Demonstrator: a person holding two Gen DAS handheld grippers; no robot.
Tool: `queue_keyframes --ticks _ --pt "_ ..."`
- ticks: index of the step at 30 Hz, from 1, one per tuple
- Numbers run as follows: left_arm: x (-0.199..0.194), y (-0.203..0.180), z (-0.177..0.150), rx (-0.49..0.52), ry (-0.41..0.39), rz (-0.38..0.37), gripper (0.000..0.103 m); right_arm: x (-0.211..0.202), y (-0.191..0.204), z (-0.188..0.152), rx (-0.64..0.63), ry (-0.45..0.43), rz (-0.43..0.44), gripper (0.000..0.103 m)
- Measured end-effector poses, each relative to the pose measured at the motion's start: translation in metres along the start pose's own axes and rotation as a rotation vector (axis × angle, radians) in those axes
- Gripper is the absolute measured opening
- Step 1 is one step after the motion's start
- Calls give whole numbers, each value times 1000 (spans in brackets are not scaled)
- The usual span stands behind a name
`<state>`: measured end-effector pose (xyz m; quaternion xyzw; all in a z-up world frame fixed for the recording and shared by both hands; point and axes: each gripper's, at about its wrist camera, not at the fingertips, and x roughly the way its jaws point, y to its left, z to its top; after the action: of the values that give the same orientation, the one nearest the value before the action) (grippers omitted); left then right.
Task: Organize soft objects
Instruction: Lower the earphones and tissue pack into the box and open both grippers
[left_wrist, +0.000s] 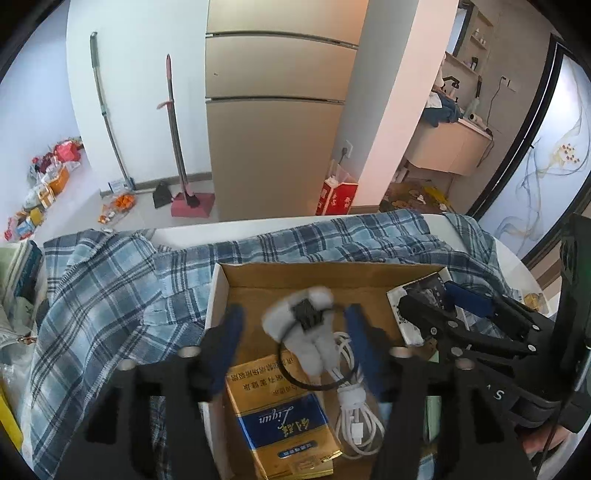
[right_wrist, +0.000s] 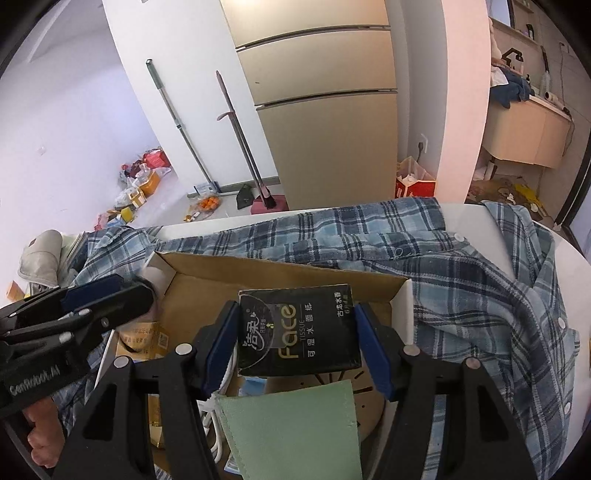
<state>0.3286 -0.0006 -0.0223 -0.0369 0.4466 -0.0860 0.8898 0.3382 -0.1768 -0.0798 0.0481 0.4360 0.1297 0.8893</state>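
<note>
A white fluffy hair tie (left_wrist: 318, 345) with a black clip and a black elastic loop shows blurred between the spread blue pads of my left gripper (left_wrist: 293, 315); neither pad touches it. It is over the open cardboard box (left_wrist: 221, 295). My right gripper (right_wrist: 295, 312) is shut on a black "Face" tissue pack (right_wrist: 299, 332), with a pad pressed on each side, above the box's right part (right_wrist: 400, 306). From the left wrist view, that gripper (left_wrist: 428, 295) and the pack (left_wrist: 406, 314) are at the box's right wall.
In the box lie a gold and blue packet (left_wrist: 280, 413), a coiled white cable (left_wrist: 351, 410), a green cloth (right_wrist: 295, 432) and a round wooden piece (right_wrist: 369, 398). A blue plaid shirt (right_wrist: 480, 295) is spread under and around the box on the white table (right_wrist: 576, 273).
</note>
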Motion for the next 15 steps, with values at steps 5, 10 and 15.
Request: queue_keyframes --ticks 5,10,15 --pt "0 4 1 -14 2 7 69 -3 0 1 -2 -30 -35 71" --pt "-3 6 1 -12 -9 14 70 -6 -5 3 16 -37 -36 71" --pt "-10 3 2 -6 -31 26 69 -13 -8 5 22 -61 -44 71"
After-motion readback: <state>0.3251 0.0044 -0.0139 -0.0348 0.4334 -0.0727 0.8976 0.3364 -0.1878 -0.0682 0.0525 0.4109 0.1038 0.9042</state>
